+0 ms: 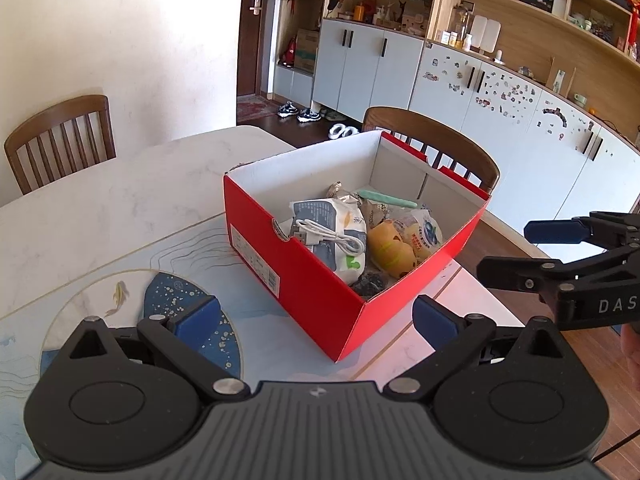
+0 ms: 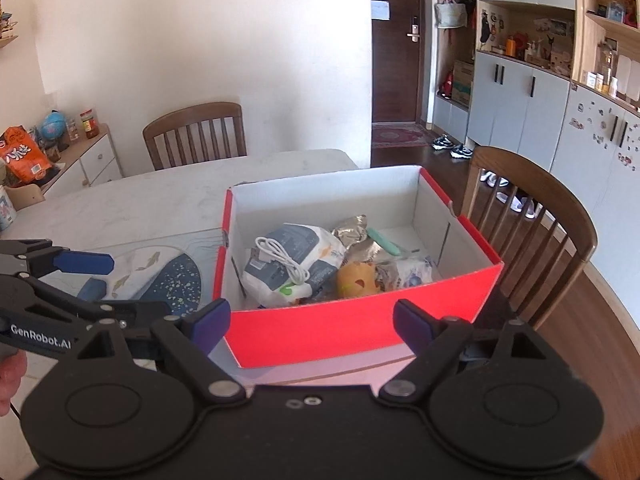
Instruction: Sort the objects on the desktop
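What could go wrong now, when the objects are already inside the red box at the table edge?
1. The red box sits near the table edge beside a chair; a push from either gripper might slide it off.
2. The white cable lies loose on top of a packet; open fingers reaching in could snag it and drag things out.
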Tool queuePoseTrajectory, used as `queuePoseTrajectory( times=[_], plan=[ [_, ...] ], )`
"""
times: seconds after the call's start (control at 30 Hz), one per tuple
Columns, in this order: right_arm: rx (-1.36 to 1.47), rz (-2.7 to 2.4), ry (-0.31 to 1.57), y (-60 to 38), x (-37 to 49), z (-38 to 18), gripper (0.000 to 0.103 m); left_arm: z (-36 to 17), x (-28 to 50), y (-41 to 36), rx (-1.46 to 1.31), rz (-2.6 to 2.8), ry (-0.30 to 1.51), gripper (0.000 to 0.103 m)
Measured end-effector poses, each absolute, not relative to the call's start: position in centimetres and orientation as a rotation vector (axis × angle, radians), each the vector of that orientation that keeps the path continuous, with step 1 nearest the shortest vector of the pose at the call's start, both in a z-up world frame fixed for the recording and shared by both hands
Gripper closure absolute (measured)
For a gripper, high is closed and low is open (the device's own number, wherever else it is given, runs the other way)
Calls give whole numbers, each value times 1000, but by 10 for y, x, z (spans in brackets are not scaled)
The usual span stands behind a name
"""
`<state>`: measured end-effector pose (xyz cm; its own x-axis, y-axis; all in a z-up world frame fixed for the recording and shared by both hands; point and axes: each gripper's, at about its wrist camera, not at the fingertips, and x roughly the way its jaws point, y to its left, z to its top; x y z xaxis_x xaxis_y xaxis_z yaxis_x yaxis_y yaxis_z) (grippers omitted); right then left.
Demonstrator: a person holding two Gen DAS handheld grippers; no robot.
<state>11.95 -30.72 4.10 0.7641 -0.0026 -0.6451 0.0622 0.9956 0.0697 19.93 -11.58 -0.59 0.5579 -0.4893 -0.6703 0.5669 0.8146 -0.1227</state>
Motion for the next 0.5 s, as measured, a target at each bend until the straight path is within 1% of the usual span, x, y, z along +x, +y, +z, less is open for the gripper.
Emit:
queuePoseTrajectory(
  times=[0.5],
  plan=[
    [103, -69, 730, -313, 117, 31, 14, -14, 203, -118, 92, -629, 787, 0]
  ],
)
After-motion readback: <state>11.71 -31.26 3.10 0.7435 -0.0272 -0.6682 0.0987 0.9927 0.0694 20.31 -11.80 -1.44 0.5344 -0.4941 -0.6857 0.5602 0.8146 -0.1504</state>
